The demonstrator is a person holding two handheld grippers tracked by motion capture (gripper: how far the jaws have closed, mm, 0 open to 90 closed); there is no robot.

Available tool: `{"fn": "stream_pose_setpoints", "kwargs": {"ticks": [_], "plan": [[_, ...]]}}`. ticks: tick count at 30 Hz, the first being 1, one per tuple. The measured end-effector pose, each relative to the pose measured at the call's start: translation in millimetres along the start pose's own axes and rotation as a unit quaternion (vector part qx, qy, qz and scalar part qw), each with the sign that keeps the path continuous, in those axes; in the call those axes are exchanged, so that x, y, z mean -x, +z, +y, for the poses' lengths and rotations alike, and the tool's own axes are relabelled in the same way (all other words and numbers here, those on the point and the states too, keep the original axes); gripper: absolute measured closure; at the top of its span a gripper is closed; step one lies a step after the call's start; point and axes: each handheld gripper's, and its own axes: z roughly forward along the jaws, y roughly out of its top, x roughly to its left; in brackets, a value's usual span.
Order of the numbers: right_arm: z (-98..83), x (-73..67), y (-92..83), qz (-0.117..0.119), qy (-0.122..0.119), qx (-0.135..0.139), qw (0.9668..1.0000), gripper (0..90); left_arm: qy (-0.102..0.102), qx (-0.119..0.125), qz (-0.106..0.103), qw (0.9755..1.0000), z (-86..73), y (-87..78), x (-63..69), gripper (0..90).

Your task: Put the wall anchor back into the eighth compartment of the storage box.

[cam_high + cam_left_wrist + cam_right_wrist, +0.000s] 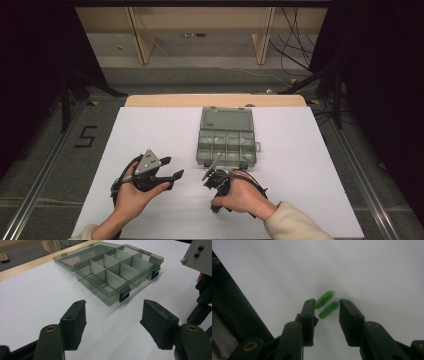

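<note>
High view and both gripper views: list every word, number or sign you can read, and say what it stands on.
"5": black tape mark on the grey floor, left of the table.
Organizer box: no readable label.
Left gripper and right gripper: no markings readable.

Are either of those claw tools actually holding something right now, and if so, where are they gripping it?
Nothing is held. The left gripper stands open over bare table. The right gripper has its jaws on either side of two small green pieces on the white table, not pressing them.
</note>
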Motion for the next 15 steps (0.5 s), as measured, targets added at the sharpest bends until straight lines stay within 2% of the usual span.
{"fn": "stream_pose_setpoints", "kwargs": {"ticks": [2, 5, 7, 8, 10, 11, 13, 15], "plan": [[-0.1, -0.3, 1.6, -0.006, -0.010, 0.002, 0.9999, 66.7, 0.009, 0.000, 0.000, 1.0000, 0.3, -0.1, -0.8, 36.0], [1.3, -3.7, 3.6, -0.013, -0.005, -0.007, 0.9999, 67.6, 0.008, 0.001, 0.000, 1.0000, 0.3, -0.1, -0.6, 36.0], [1.2, -3.1, 5.6, -0.020, -0.018, -0.004, 0.9996, 67.9, 0.008, 0.001, 0.000, 1.0000, 0.4, -0.2, -0.7, 36.0], [2.4, -6.8, 3.8, -0.014, -0.003, -0.011, 0.9998, 68.2, 0.008, 0.000, 0.000, 1.0000, 0.4, -0.3, -0.9, 36.0], [1.4, -5.9, 5.0, -0.027, -0.023, -0.006, 0.9993, 70.1, 0.000, 0.000, -0.001, 1.0000, -0.1, 0.0, -0.1, 36.0], [1.9, -7.8, 4.4, -0.026, -0.013, -0.012, 0.9995, 71.2, 0.000, 0.000, -0.001, 1.0000, -0.1, 0.1, -0.1, 36.0], [1.4, -6.2, 4.1, -0.027, -0.017, -0.015, 0.9994, 72.2, 0.009, 0.001, 0.000, 1.0000, 0.3, -0.2, -0.7, 36.0], [1.3, -5.4, 3.8, -0.027, -0.016, -0.017, 0.9994, 72.1, 0.009, 0.001, 0.000, 1.0000, 0.4, -0.2, -0.5, 36.0]]}}
